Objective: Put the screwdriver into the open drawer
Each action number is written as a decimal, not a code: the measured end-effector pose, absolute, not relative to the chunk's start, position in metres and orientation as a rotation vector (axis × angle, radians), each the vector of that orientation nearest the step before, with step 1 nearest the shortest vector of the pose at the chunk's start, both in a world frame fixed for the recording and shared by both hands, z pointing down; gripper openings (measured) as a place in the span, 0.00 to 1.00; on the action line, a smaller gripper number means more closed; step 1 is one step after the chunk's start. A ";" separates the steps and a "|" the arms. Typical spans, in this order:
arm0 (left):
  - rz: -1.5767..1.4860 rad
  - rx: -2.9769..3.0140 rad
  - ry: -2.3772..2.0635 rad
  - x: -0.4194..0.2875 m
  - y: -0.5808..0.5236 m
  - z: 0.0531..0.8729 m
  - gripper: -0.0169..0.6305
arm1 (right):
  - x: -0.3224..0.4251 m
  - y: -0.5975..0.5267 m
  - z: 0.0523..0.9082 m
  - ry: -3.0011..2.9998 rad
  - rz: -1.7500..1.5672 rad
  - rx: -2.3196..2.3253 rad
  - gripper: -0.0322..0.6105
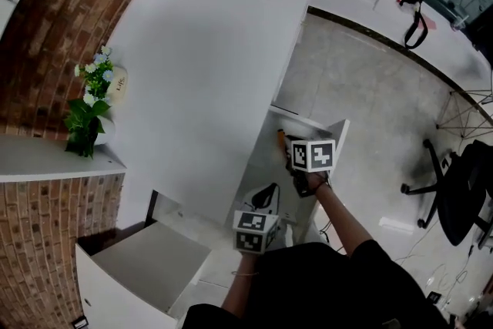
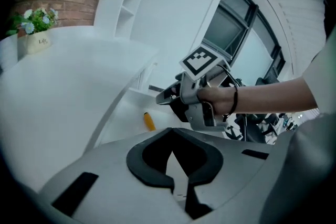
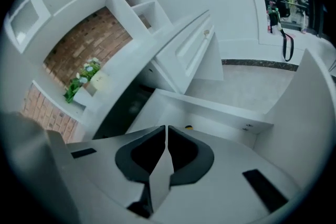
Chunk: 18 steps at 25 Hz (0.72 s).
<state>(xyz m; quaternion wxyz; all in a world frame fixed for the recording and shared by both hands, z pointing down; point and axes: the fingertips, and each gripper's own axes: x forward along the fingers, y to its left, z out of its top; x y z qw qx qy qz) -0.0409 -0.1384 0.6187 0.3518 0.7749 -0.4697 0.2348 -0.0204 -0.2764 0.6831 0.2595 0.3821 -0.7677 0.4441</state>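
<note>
**Q:** Where was the screwdriver [image 2: 149,121] at this entry?

**A:** In the open drawer [image 1: 302,120]. The left gripper view showed its orange handle lying on the drawer floor, a little left of frame centre. The head view showed the same orange end just right of centre, beside the marker cube of the right gripper [image 3: 167,134]. The shaft could not be made out.

**Q:** Right gripper state?

**A:** Its fingers [image 3: 142,157] met at the tips, with nothing between them. In the left gripper view it sat over the drawer, carried by a hand [image 2: 218,99], and was clear of the screwdriver.

**Q:** Left gripper [image 2: 171,136]?

**A:** Its fingers [image 2: 152,160] were likewise brought together and empty. In the head view it sat lower in the frame than the right one, near the bottom centre.

**Q:** Surroundings?

**A:** A bare white worktop [image 1: 200,65] ran from the upper centre down to the drawer. A potted plant [image 1: 88,115] stood at the left edge on a shelf against the brick wall [image 1: 73,19]. An office chair [image 1: 462,193] was on the floor at far right.
</note>
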 end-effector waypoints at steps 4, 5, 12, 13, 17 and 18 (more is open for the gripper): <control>0.559 2.022 -1.283 -0.052 -0.140 0.592 0.04 | -0.024 -0.266 0.631 -2.248 1.178 0.985 0.08; 0.564 2.027 -1.297 -0.055 -0.140 0.585 0.04 | -0.023 -0.264 0.618 -2.287 1.146 0.973 0.08; 0.480 2.114 -1.424 -0.071 -0.146 0.530 0.04 | -0.005 -0.245 0.542 -2.506 0.992 0.960 0.07; 0.446 2.132 -1.446 -0.073 -0.148 0.521 0.04 | -0.002 -0.241 0.532 -2.534 0.972 0.961 0.07; 0.324 2.187 -1.505 -0.078 -0.150 0.496 0.04 | 0.007 -0.231 0.499 -2.628 0.884 0.958 0.07; 0.299 2.197 -1.515 -0.079 -0.149 0.491 0.04 | 0.009 -0.228 0.492 -2.648 0.864 0.960 0.07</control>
